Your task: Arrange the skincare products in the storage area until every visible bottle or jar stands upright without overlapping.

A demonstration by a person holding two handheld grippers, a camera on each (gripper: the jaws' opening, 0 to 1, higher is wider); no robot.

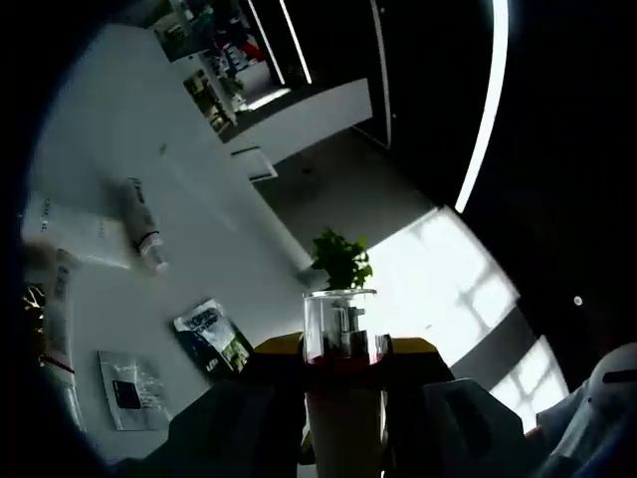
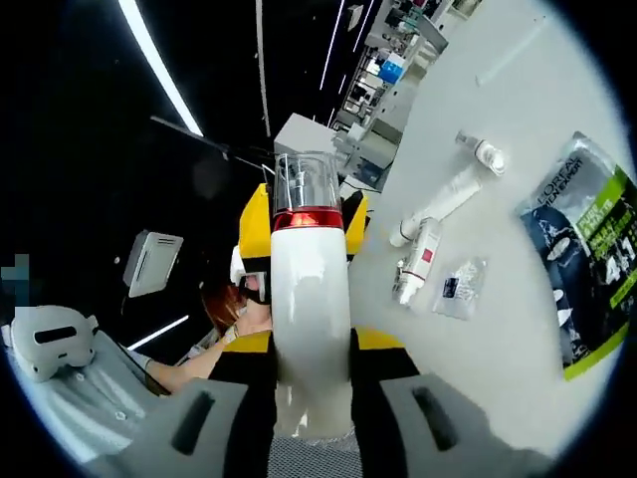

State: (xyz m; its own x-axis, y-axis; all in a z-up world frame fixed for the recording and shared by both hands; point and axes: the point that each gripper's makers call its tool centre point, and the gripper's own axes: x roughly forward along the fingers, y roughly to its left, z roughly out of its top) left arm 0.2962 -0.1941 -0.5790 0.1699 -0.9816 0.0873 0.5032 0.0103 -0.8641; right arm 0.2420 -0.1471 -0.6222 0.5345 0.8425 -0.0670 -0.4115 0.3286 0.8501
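In the left gripper view a pump bottle (image 1: 340,368) with a clear cap, a red band and a cream body stands between the jaws, with my left gripper (image 1: 343,349) shut on it. My right gripper (image 2: 311,339) is shut on a similar white bottle (image 2: 311,299) with a red band and clear cap, lifted off the white table (image 2: 518,90). I cannot tell whether these are one bottle. Lying flat on the table are a white tube (image 1: 144,224), a red-ended tube (image 1: 60,309), a long white tube (image 2: 453,199) and a small red-labelled bottle (image 2: 418,261).
A dark green pack (image 1: 214,339) and a clear sachet (image 1: 129,388) lie flat on the table; the right gripper view has a pack (image 2: 587,269) and a sachet (image 2: 458,287) too. A small plant (image 1: 341,259) stands beyond the table's edge. A person sits at the left (image 2: 224,309).
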